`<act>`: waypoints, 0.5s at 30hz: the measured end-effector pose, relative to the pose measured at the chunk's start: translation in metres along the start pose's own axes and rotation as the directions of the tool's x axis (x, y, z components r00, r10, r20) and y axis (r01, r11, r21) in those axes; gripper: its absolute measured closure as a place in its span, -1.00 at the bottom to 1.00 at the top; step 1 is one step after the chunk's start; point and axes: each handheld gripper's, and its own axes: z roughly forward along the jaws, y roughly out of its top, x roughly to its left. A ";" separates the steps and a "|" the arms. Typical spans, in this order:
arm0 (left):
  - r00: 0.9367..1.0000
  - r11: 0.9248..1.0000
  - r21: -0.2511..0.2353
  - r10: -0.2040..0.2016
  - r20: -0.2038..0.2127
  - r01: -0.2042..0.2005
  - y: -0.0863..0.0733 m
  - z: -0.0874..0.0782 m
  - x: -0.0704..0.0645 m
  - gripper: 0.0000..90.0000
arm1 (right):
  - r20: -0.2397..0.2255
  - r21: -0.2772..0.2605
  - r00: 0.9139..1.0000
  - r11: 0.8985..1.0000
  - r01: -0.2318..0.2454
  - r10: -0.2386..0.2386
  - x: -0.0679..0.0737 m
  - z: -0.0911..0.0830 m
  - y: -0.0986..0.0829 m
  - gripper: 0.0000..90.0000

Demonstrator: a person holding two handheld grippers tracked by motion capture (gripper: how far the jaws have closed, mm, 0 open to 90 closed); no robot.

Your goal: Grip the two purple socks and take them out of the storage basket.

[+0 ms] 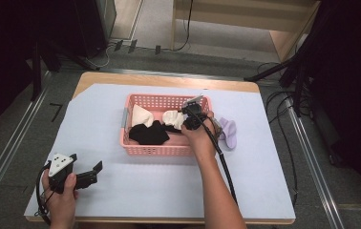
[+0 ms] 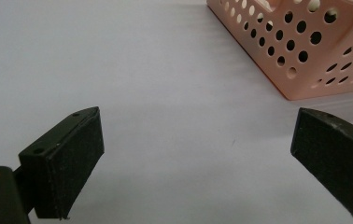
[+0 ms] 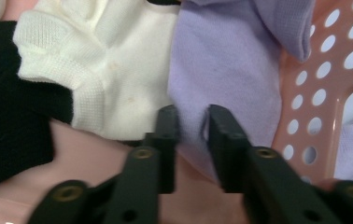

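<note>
Over pink basket (image 1: 155,149), right gripper (image 3: 192,122) pinching purple cloth (image 3: 226,70); left gripper (image 1: 84,168) low, agape

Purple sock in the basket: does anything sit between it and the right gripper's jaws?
Nothing visible does. The right gripper has its jaws either side of a fold of the purple sock; the white sock lies beside it, clear of the jaws.

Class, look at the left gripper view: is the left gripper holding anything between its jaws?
No. The left gripper stands wide open over bare table cover, beside the pink basket.
</note>
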 end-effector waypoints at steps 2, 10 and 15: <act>1.000 1.000 0.002 0.000 0.001 0.000 0.000 0.000 0.000 -0.92 | -0.008 -0.011 1.000 1.000 -0.007 0.007 -0.003 -0.001 -0.002 0.95; 1.000 1.000 0.003 -0.005 0.003 0.005 0.000 0.000 0.000 -0.92 | -0.048 -0.282 0.999 0.959 -0.033 0.020 -0.007 -0.020 -0.017 0.97; 1.000 1.000 0.005 -0.002 0.000 0.002 0.000 0.000 0.000 -0.92 | -0.050 -0.487 0.998 0.873 0.000 -0.028 -0.008 -0.034 -0.031 0.97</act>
